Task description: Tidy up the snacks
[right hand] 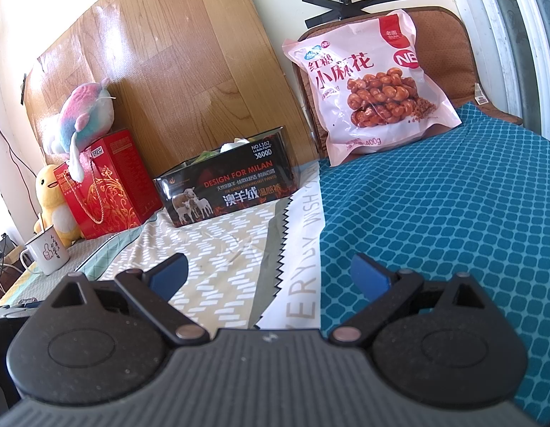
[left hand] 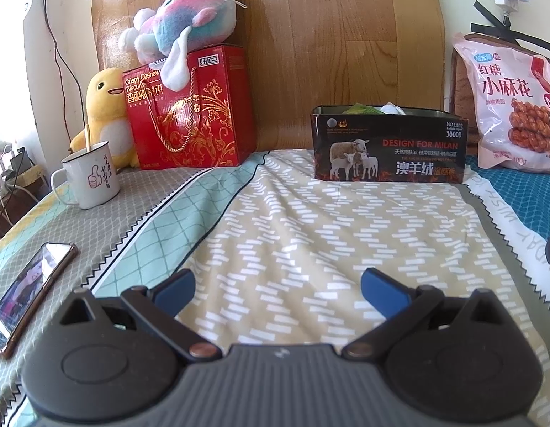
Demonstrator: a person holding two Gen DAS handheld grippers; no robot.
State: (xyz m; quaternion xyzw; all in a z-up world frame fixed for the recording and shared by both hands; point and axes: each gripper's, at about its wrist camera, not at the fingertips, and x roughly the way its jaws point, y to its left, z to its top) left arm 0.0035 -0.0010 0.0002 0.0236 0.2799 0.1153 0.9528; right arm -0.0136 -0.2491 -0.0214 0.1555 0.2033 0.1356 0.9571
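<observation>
**Black grippers, blue pads**

The left gripper [left hand: 276, 286] and right gripper [right hand: 269, 270] look the same. Each has a grey ribbed body with a small pale mark at its top centre, flanked by 2 round black housings with a circular ring moulded in. Above each housing sits a triangular cut-out. 2 black link arms pivot on coppery round pins. The fingers [left hand: 381, 290] end in flat blue pads [right hand: 170, 277].

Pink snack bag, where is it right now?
The pink snack bag stands far right in both views, leaning on a brown cushion at the back, right of the black tin.
</observation>
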